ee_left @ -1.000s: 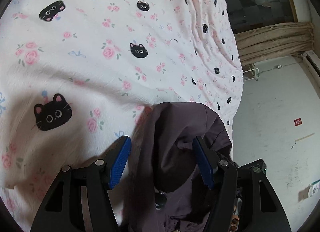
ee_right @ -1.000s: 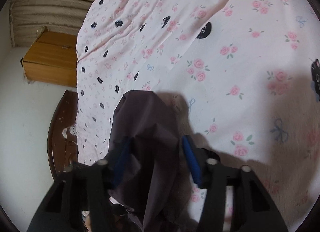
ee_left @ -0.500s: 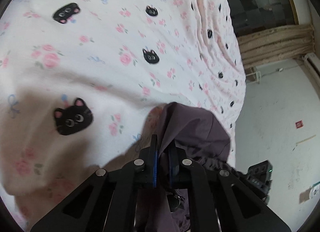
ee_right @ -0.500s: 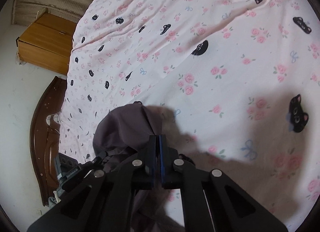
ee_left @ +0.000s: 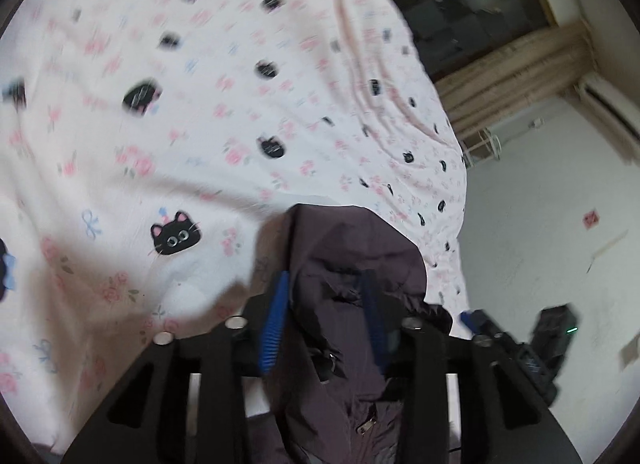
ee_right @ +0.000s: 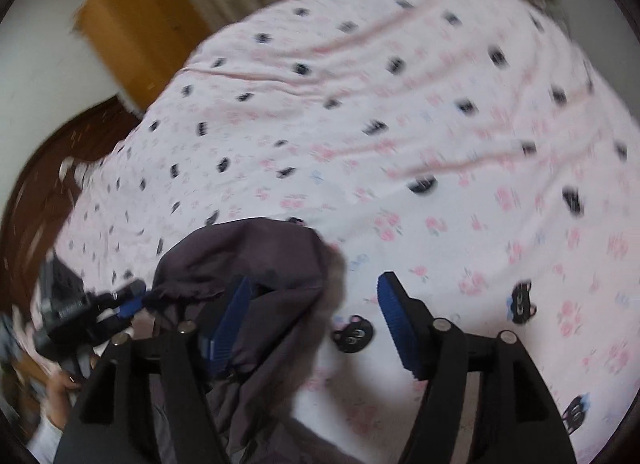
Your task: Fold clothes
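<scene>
A dark purple-grey jacket (ee_left: 352, 256) lies bunched at the near edge of a bed covered by a pink sheet (ee_left: 200, 103) printed with black cats and roses. My left gripper (ee_left: 324, 320) is open, its blue pads standing either side of the jacket's hood fabric. In the right wrist view the jacket (ee_right: 248, 252) drapes over the left finger of my right gripper (ee_right: 314, 320), which is wide open above the sheet (ee_right: 400, 123). Both views are blurred by motion.
The other gripper (ee_right: 80, 312) and a hand (ee_right: 60, 388) show at the lower left. A wooden cabinet (ee_right: 136, 23) and a dark wooden bed end (ee_right: 48, 167) stand beyond the bed. A dark window (ee_left: 460, 11), a curtain (ee_left: 512, 79) and a white wall (ee_left: 560, 203) lie to the right.
Half a second ago both grippers were shut on the jacket; both have opened. The cameras have tilted up, showing more of the far bed and the room.
</scene>
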The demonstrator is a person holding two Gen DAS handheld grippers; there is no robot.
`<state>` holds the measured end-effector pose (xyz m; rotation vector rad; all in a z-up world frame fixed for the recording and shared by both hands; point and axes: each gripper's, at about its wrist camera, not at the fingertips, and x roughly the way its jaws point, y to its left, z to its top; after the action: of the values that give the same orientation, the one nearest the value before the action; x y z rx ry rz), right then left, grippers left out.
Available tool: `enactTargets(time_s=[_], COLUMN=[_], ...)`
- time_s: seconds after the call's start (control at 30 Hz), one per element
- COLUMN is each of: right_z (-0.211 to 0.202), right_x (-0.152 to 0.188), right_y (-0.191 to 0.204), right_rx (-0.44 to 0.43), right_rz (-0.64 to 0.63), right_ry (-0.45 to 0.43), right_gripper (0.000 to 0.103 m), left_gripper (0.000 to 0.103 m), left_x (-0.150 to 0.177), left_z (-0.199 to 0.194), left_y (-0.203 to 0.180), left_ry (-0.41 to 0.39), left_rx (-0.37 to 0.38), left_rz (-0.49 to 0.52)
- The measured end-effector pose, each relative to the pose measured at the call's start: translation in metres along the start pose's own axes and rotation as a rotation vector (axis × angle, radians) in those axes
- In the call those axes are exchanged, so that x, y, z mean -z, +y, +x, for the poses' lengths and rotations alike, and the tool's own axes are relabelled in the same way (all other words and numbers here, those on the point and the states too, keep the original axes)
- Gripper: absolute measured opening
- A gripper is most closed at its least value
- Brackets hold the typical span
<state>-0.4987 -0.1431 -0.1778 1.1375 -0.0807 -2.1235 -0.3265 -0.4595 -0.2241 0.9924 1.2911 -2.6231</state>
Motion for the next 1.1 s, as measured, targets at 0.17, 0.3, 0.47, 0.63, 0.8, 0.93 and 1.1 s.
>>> enactTargets(time_s=[0.17,0.3,0.47,0.63,0.8,0.93,1.1], right_z=[0.005,0.016,0.043,0.046,0.046,0.054,0.065], right_x=[0.011,0.02,0.029,0.038,0.045,0.045,0.037], right_y=[0.049,0.085,0.094,0.089,0.101,0.107,0.081], right_rx=[0.126,0.238,0.412,0.449,0.489,0.571,0.615], right_rz=[-0.202,-0.344,-0.399,-0.42,-0.507,-0.541,-0.426], right_ry=[-0.029,-0.035,0.012,0.021,-0.008,-0.018,0.035], right_gripper=[0.073,0.073,0.073,0.073,0.073,0.081,0.081], left_gripper=[0.046,0.046,0.046,0.046,0.046,0.046,0.047], left_x=[0.012,0.018,0.024,0.029,0.026,0.023,0.022], left_z=[0.012,0.028,0.039,0.039,0.045,0.054,0.054], left_y=[-0.033,-0.037,-0.036,-0.037,-0.037,-0.032,-0.021], left_ry=[0.008,0.017,0.015,-0.004,-0.019,-0.001,0.003], left_rx=[-0.131,-0.25,-0.371,-0.43,-0.491,-0.536,-0.577], left_rz=[0.196,0.276,0.347,0.398,0.433,0.445,0.438])
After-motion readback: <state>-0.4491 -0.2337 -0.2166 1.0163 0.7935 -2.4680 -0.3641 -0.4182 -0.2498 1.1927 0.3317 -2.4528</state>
